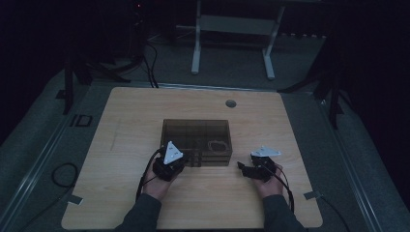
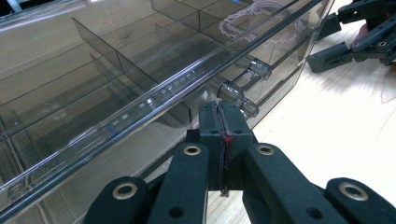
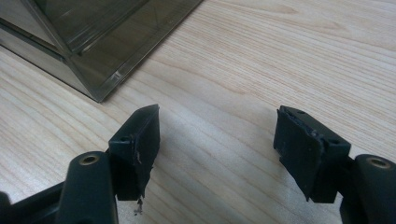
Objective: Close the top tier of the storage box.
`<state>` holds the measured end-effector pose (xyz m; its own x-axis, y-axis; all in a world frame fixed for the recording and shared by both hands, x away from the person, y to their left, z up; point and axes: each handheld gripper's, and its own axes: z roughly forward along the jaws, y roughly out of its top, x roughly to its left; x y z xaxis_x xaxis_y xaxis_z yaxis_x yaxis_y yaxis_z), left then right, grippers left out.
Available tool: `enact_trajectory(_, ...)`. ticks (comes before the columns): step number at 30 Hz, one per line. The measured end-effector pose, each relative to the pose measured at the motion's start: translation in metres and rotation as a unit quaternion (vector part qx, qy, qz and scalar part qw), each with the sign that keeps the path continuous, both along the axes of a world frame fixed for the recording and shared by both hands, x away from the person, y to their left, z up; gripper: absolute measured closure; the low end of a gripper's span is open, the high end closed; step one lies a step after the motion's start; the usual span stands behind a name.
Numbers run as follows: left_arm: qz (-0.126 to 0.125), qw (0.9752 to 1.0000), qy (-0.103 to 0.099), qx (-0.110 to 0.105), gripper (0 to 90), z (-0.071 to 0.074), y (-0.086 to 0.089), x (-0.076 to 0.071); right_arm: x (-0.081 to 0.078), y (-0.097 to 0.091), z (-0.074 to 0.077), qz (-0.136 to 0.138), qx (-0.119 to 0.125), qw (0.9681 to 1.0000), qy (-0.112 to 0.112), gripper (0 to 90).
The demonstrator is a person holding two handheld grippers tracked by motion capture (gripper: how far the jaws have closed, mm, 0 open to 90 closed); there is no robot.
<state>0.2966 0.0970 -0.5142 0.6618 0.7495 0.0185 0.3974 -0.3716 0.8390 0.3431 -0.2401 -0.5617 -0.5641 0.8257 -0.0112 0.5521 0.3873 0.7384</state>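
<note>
Room: dim, a pale wooden worktop [image 1: 121, 145] at its middle.
Organizer box [image 1: 196, 141]: smoky clear plastic, divided compartments, mid-worktop.
Left tongs [image 2: 219, 122]: pressed tight together, nothing between them, just before the box's small knobs [image 2: 232, 91].
Right tongs [image 3: 217, 149]: spread wide, empty, over bare wood beside the box's corner.

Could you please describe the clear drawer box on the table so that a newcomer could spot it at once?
On the light wooden table, look at the middle, just beyond the two hand-held grippers. The smoky transparent box stands there, divided into compartments, with round clear knobs on its front. It is the one see-through thing on the table.
</note>
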Motion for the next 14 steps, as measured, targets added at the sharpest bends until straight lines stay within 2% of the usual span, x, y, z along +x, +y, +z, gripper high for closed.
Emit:
enact_trajectory(8, 0.002, 1.0, 0.0, -0.002, 89.1, 0.0, 0.004, -0.004, 0.0, 0.0, 0.0, 0.0, 0.0, 1.0, 0.0, 31.3)
enact_trajectory(14, 0.006, 1.0, -0.004, -0.003, 88.3, 0.001, 0.019, -0.016, 0.0, 0.0, 0.0, 0.0, 0.0, 1.0, 0.0, 31.3)
